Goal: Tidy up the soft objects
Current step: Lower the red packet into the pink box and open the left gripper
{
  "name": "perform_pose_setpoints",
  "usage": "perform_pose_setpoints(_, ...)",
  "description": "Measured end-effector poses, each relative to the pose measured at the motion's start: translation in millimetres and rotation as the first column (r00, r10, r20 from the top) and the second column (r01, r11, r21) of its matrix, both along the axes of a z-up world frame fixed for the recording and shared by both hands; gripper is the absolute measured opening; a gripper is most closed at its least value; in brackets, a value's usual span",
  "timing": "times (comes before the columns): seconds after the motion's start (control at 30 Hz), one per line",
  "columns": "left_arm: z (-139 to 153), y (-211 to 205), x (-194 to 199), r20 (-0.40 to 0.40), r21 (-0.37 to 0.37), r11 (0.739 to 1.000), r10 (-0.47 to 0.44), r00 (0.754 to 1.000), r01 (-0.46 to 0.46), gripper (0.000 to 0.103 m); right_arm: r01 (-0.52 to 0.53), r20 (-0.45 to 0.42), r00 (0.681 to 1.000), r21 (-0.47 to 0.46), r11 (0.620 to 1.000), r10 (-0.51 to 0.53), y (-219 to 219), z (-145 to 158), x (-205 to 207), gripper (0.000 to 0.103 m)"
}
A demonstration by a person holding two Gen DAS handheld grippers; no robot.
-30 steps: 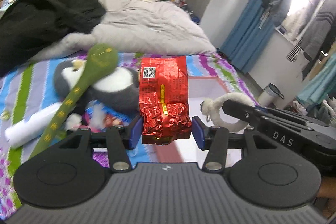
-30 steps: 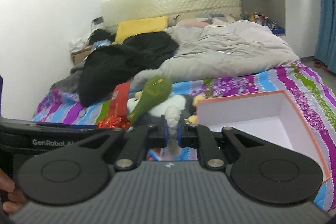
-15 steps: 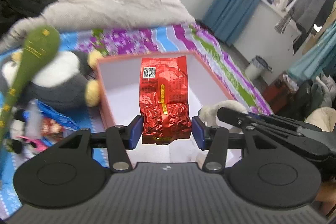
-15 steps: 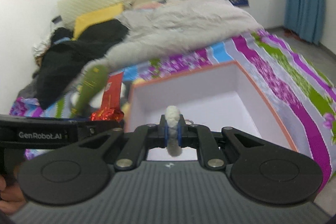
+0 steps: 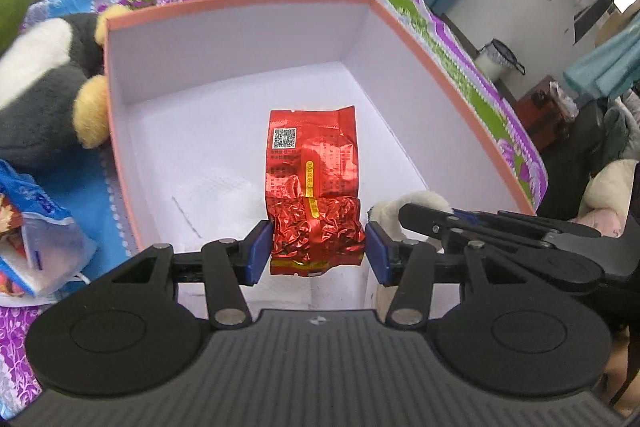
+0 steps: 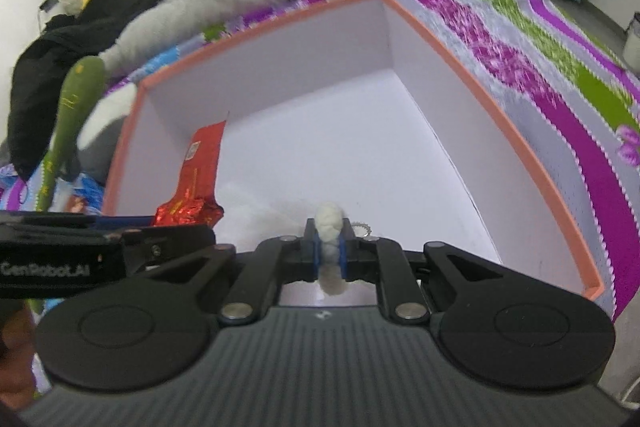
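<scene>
Left wrist view: red foil packet (image 5: 314, 187) is clamped by left gripper (image 5: 318, 254) over white box (image 5: 240, 39). Right wrist view: white fluffy ring (image 6: 330, 251) is pinched tight in right gripper (image 6: 329, 254), above box interior.

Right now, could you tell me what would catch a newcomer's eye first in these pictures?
Probably the shiny red foil packet, pinched at its crumpled end by the left gripper above the white floor of the orange-rimmed box. Next, the fluffy white loop clamped in the right gripper over the same box, and the grey-and-white plush toy just outside its left wall.
</scene>
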State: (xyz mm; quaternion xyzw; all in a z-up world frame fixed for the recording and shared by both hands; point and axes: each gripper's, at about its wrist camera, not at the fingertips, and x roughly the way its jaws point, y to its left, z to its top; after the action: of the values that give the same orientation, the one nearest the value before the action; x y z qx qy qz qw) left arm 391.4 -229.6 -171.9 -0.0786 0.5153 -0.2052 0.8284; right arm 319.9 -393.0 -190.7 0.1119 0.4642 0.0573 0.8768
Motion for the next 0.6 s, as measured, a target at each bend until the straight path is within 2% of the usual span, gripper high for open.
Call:
perform_pose_setpoints(0.13,-3.6,-4.7,2.4,0.001,0.023,1.000,-0.015,1.000,0.015,0.059,0.021,-0.030,0.999,-0.001,1.000,-0.021,-4.5,-10.9,3.2,0.016)
perform_pose_setpoints(0.2,-1.6,-5.8,0.7,0.001,0.036,0.999,-0.019,1.000,0.019,0.064,0.019,-0.041,0.999,-0.003,1.000,-0.019,-3.9,-12.0,4.4,0.025)
perform_pose_setpoints(0.23,-0.2,-4.7,0.0,0.007,0.036,0.999,-0.015,1.000,0.015,0.064,0.021,-0.041,0.999,-0.007,1.000,-0.021,-3.4,-11.2,3.9,0.038)
perform_pose_setpoints(0.27,3.4,-4.2,-2.1,0.012,0.036,0.999,-0.013,1.000,0.013,0.064,0.026,-0.037,0.999,-0.007,1.000,-0.026,-3.3,-9.4,3.8,0.043)
perform_pose_setpoints(0.6,61.8,24.1,-43.1,0.115,0.022,0.999,0.030,0.993,-0.033,0.064,0.027,0.078,0.997,0.013,1.000,-0.027,5.6,38.9,-20.9,0.041)
